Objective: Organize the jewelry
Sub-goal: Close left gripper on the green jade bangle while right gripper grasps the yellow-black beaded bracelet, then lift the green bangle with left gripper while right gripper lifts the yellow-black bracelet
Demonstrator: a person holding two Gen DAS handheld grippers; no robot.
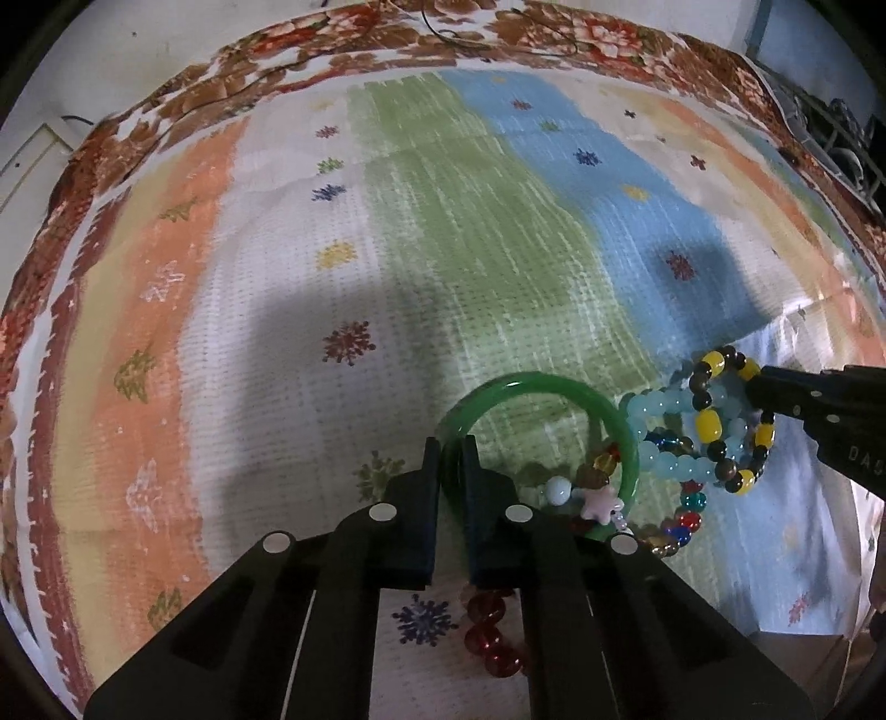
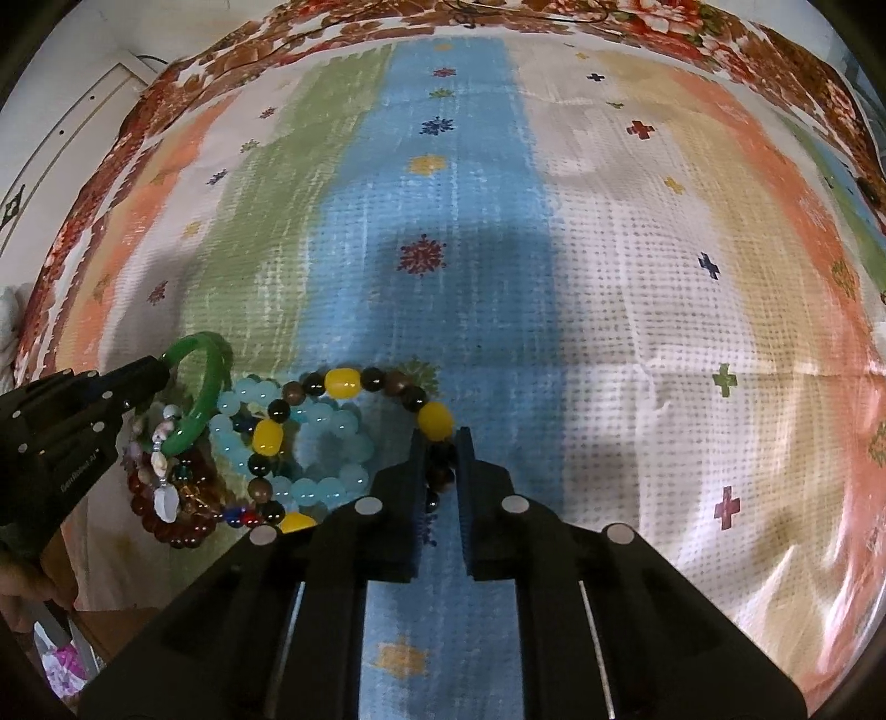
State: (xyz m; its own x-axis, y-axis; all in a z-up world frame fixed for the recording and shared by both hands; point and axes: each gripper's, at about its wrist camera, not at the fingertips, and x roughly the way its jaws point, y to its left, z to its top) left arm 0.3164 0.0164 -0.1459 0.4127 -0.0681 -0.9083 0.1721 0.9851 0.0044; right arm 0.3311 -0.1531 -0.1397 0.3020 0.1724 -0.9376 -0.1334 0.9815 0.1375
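Note:
A pile of bracelets lies on a striped cloth. My left gripper (image 1: 447, 450) is shut on the rim of a green bangle (image 1: 565, 390); both also show in the right wrist view, the gripper (image 2: 158, 368) at the left holding the bangle (image 2: 207, 387). My right gripper (image 2: 441, 446) is shut on a yellow-and-dark bead bracelet (image 2: 346, 383), which in the left wrist view (image 1: 709, 423) hangs from that gripper (image 1: 753, 387). A pale blue bead bracelet (image 2: 326, 437) lies under it. Dark red beads (image 1: 490, 631) lie below my left fingers.
The striped cloth (image 2: 609, 277) with small flower prints covers the surface, on a floral-bordered sheet (image 1: 310, 39). A multicoloured bead bracelet (image 1: 684, 526) and a shell-and-star charm bracelet (image 2: 163, 471) sit in the pile. A person's hand (image 2: 22, 587) shows at the left edge.

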